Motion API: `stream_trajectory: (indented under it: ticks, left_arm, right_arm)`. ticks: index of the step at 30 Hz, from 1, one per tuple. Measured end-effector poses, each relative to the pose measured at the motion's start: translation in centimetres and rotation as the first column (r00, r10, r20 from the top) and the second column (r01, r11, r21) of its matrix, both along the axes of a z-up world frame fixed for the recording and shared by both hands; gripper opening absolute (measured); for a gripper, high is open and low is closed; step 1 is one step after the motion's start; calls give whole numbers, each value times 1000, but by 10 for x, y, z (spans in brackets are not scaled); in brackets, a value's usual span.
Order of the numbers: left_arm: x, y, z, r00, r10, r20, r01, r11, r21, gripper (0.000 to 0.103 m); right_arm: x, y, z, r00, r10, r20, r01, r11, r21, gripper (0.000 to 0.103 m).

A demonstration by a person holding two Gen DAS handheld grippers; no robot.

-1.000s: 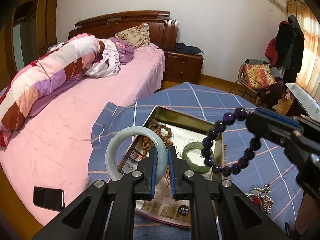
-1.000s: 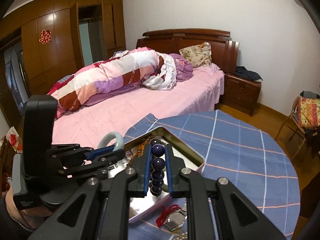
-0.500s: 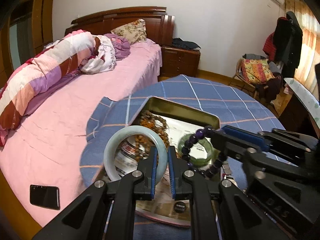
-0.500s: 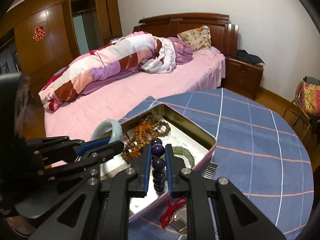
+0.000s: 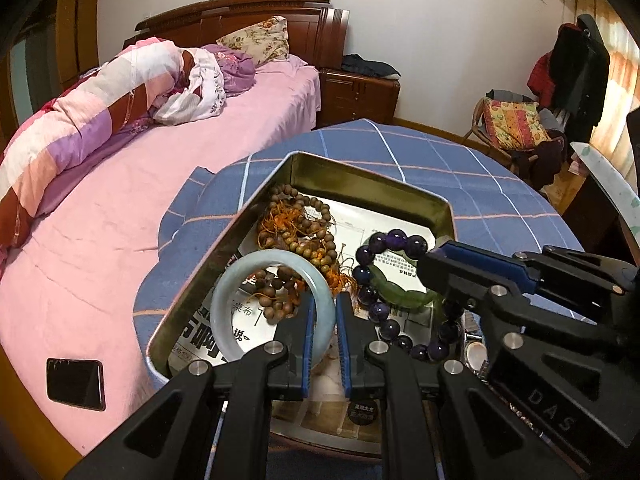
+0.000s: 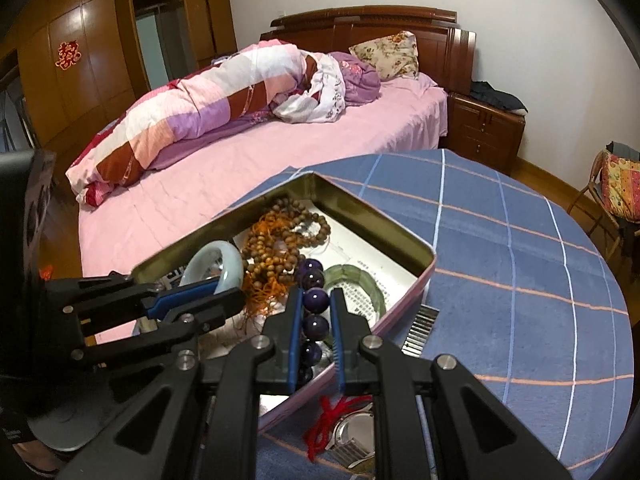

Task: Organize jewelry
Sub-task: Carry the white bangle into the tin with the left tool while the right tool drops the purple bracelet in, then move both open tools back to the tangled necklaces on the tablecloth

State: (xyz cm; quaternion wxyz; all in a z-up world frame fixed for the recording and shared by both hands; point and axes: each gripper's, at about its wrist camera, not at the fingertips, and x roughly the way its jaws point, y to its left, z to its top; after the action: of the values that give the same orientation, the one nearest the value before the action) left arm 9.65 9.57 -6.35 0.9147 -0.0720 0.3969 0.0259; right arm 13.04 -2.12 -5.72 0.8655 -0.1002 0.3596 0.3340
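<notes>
Landmark for this entry: the open metal tin (image 5: 362, 184), which sits on the blue checked tablecloth (image 6: 520, 264) with printed paper lining its floor.

Your left gripper (image 5: 323, 312): jaws nearly closed, pinching the rim of the pale jade bangle (image 5: 236, 280). The bangle stands tilted over the tin's near left part, inside the left wall; you cannot tell whether its lower edge touches the paper.

Your right gripper (image 6: 314, 312): jaws nearly closed on the purple bead bracelet (image 6: 314, 300), with one bead clamped between the pads. In the left wrist view the bracelet (image 5: 394, 240) hangs as an open loop over the tin's right half, directly above the green bangle.

Inside the tin:
- Brown wooden prayer beads (image 5: 308, 232) with orange tassel threads, heaped in the far left part and trailing towards the middle.
- Green bangle (image 5: 396, 288), lying flat on the paper in the right half, close to the right wall.

Outside the tin, all on the tablecloth:
- Wristwatch (image 6: 354, 434) with a metal band, just off the near right corner.
- Red cord (image 6: 332, 416), touching the watch, at that same corner.
- Small ribbed metal piece (image 6: 421, 330), just beside the right wall.

Beyond the tin's left side: a bed (image 5: 120, 216) with a pink sheet, a rolled patchwork quilt (image 6: 192, 116) and a dark phone (image 5: 75, 384) lying near the bed's edge.
</notes>
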Motion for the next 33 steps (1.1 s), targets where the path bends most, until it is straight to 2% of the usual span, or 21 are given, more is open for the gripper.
stream_trajectory:
  ticks: [8,12,14,17,19,21,24,26,28,33]
  left_arm:
    - [2,-4,-2,1000,-8,-4,8,1000,17,10]
    - [2,-3,-2,1000,-7,-9,7,1000,4,11]
    - [3,-2,-1,1000,2,-11,-2,1000,14,19]
    - [2,1,0,1000,23,-8,-23,1000,7,36]
    - [1,4,1,999,41,-3,-41,999,5,46]
    - [0,4,3,999,45,5,-45,999,6,55]
    - [-1,2,4,999,50,9,-51,999,14,60]
    - [-2,0,6,999,51,17,-51,999,18,61]
    - [-5,0,9,998,50,27,-50,999,9,61]
    - [-15,-1,22,995,70,76,-72,997,26,61]
  right_arm:
    - [7,-2,-12,1000,-14,-26,14,999,-30,17]
    - [9,-7,-10,999,-19,-38,19,1000,-4,20]
    - [7,-8,-7,999,-19,-30,19,1000,2,30]
    - [6,-14,-4,999,-37,-24,37,999,12,34]
    - [8,-19,-2,998,-64,-28,64,998,19,47]
    - [10,-24,-3,997,-75,-34,76,997,28,52]
    - [11,-30,-5,995,-91,-41,92,995,31,53]
    - [11,-33,-4,995,-92,-46,94,995,35,55]
    - [8,-39,-2,995,-90,-45,92,995,42,61]
    - [4,-73,4,991,-131,-40,132,990,42,63]
